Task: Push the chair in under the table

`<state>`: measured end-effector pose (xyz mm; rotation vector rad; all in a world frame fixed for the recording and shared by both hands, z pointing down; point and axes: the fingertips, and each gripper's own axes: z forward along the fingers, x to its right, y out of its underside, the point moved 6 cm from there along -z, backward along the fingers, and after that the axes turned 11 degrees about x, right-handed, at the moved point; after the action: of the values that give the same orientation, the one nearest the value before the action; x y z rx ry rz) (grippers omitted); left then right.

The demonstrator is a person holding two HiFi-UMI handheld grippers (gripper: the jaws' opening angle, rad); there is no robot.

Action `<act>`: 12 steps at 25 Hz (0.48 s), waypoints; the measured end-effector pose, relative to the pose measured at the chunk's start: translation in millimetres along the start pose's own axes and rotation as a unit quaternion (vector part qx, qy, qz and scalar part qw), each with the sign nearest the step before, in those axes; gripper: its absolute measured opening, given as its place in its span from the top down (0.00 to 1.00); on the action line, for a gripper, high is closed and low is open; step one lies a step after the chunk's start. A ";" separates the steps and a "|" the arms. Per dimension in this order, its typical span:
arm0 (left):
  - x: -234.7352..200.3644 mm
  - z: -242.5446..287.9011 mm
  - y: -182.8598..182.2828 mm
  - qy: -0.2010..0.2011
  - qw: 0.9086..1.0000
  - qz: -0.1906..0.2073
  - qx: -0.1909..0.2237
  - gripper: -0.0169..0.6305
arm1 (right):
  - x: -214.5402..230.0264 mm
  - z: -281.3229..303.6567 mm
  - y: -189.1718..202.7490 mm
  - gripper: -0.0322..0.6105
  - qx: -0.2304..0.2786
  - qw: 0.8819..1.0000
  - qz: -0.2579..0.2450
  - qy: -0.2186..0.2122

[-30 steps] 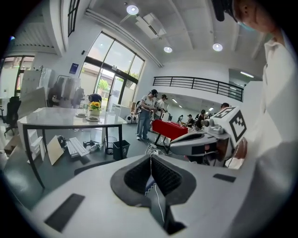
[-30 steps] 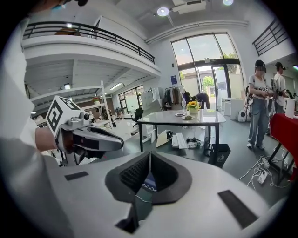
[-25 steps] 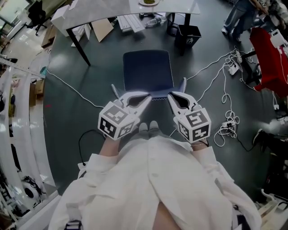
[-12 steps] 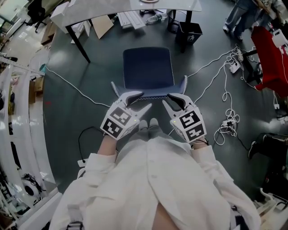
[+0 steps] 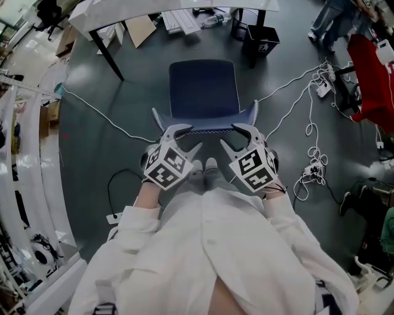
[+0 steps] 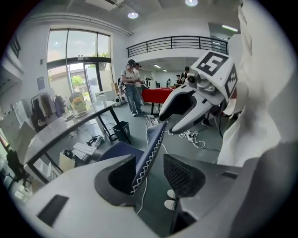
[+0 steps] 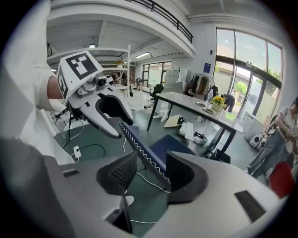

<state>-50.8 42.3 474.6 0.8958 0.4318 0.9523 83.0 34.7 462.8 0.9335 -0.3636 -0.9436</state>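
A chair with a dark blue seat stands on the grey floor, short of the white-topped table at the top of the head view. Its backrest top edge, trimmed in white zigzag stitching, faces me. My left gripper straddles the edge's left part; its jaws are opening, and the backrest runs between the pads with a gap showing. My right gripper straddles the right part. Its jaws are opening too, and the backrest passes between them untouched.
A black bin and a cardboard piece lie under the table. A white cable crosses the floor at the left, with tangled cables to the right. A red object and people stand at the far right. My shoes are behind the chair.
Both grippers have come down over the backrest's top edge and rolled inward. Their jaws, shut a second ago, now stand wide apart around the edge.
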 end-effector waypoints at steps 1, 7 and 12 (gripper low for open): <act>-1.6 1.1 1.7 -0.007 1.000 0.008 -0.005 0.70 | 0.5 1.7 1.4 0.68 -0.004 1.000 -0.006 0.002; -6.1 11.1 11.7 -0.023 0.999 0.033 -0.029 0.70 | 5.7 11.3 10.8 0.68 -0.031 0.998 -0.056 0.016; -6.2 17.5 18.5 -0.021 0.998 0.047 -0.042 0.70 | 4.4 19.5 15.6 0.68 -0.056 0.989 -0.137 0.018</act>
<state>-51.9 34.0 499.4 0.8640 0.3138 1.0296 81.4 24.9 486.1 0.9105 -0.1510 -1.1833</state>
